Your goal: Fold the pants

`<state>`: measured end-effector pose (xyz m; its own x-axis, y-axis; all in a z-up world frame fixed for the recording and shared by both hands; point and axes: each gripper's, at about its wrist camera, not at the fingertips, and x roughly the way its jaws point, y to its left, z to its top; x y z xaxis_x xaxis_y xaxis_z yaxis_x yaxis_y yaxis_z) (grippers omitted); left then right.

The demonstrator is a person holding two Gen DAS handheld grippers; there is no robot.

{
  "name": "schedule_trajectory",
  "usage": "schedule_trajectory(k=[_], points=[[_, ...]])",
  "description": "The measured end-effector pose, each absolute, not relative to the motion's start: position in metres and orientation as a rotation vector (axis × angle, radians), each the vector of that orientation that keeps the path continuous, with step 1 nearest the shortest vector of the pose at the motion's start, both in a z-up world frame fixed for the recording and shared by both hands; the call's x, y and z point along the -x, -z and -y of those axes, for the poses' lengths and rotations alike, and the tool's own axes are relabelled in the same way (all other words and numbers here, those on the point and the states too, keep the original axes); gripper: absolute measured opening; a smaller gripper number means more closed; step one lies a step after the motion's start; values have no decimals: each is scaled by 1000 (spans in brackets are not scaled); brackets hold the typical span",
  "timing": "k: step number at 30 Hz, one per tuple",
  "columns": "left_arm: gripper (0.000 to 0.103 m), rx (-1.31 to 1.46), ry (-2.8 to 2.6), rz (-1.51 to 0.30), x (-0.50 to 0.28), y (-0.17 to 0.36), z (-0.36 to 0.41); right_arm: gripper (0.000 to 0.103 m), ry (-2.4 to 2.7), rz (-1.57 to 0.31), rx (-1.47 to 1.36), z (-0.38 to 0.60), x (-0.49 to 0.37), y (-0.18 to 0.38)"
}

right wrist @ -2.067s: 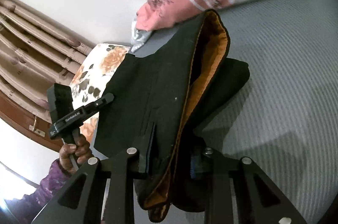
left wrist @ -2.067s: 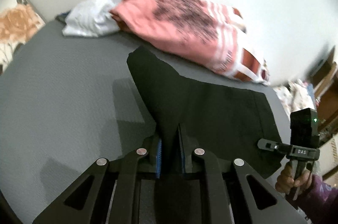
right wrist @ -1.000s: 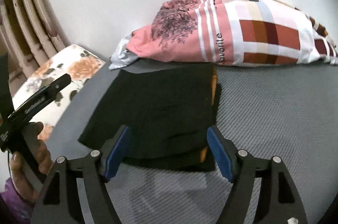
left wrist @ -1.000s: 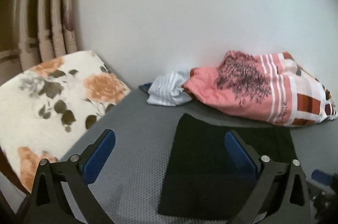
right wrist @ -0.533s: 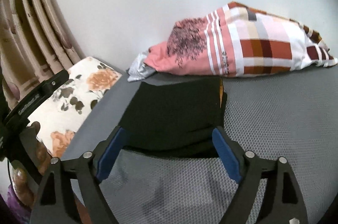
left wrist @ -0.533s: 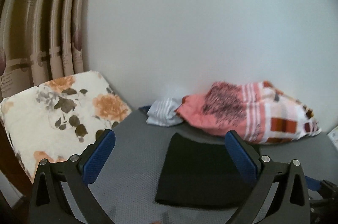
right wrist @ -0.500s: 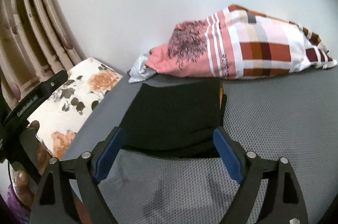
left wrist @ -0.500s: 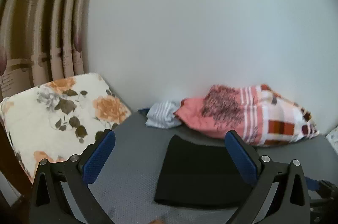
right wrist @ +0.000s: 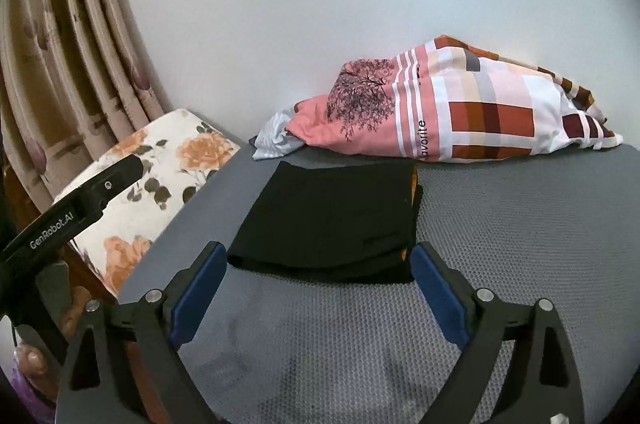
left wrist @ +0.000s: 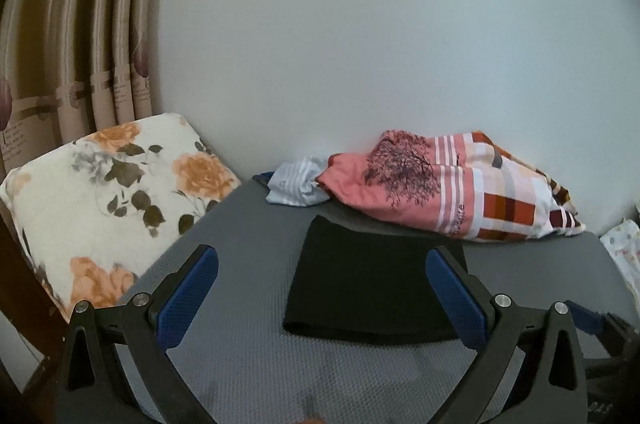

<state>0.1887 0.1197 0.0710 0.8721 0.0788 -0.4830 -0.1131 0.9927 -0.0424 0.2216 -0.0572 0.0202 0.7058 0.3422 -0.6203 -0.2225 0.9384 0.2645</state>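
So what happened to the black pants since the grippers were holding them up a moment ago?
Both let go. The black pants were pinched in each gripper two seconds ago; now they lie folded flat on the grey surface. The left gripper and right gripper have pulled back, and the right's jaws have just been opening, empty. The pink blanket and floral cushion stayed put.

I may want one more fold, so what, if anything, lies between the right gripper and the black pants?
Nothing visible. Only bare grey mat separates the right gripper from the folded pants. Its fingers have just been opening, with nothing between them. The patterned bedding lies behind the pants, against the wall.
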Motion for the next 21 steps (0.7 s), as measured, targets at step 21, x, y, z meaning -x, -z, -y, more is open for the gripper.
schedule_trajectory(k=[21], points=[[103, -12, -71, -582, -197, -25, -107, 96, -199, -778, -150, 47, -220, 7]])
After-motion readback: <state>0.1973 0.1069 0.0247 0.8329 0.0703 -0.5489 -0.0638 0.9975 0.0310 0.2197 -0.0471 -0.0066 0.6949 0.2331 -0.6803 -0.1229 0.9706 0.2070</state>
